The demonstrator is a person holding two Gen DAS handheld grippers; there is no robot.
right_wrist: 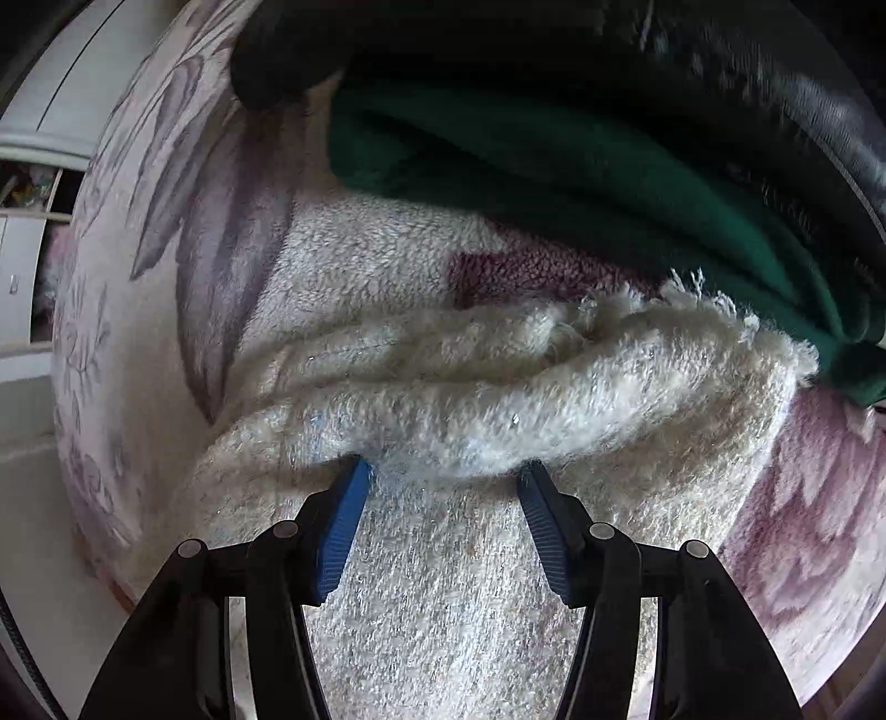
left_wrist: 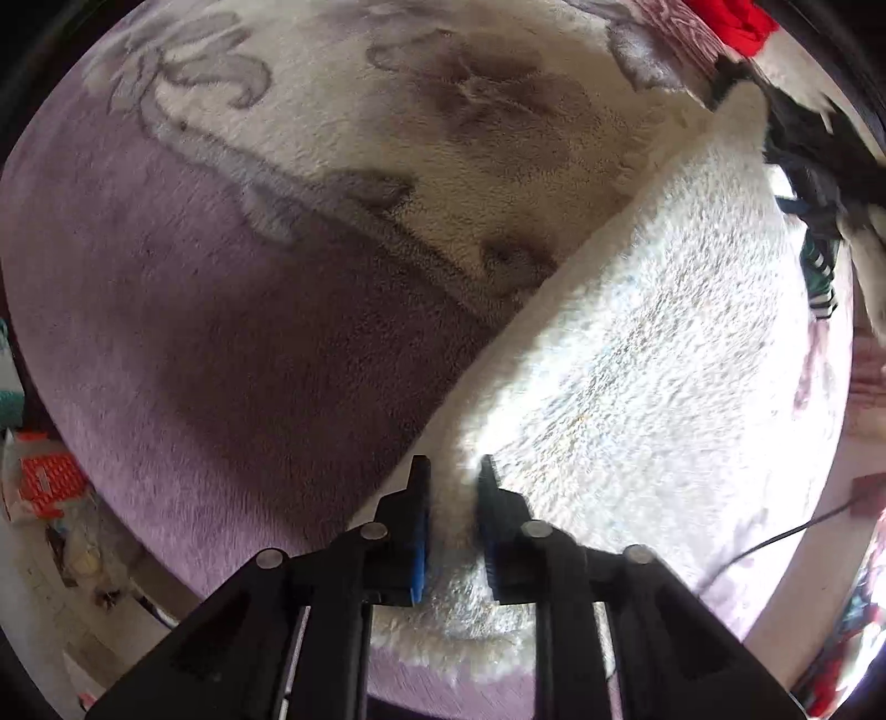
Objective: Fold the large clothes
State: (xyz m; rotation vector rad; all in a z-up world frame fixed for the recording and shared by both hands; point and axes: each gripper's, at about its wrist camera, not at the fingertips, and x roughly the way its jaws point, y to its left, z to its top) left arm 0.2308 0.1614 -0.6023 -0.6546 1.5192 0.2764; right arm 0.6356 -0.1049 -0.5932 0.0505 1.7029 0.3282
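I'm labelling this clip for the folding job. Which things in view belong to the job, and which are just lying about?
Belongs to the job:
- fuzzy white garment
- left gripper, shut on its edge
- right gripper, open over it

Lying about:
- floral blanket underneath
- green garment
- red cloth
- red-patterned packet

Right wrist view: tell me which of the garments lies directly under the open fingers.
The fluffy white sweater, bunched into a fold just past the fingers. The dark green garment lies beyond it, with the black one farther still.

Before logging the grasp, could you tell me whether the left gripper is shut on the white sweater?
Shut: the left gripper pinches a ridge of the white sweater between its pads.
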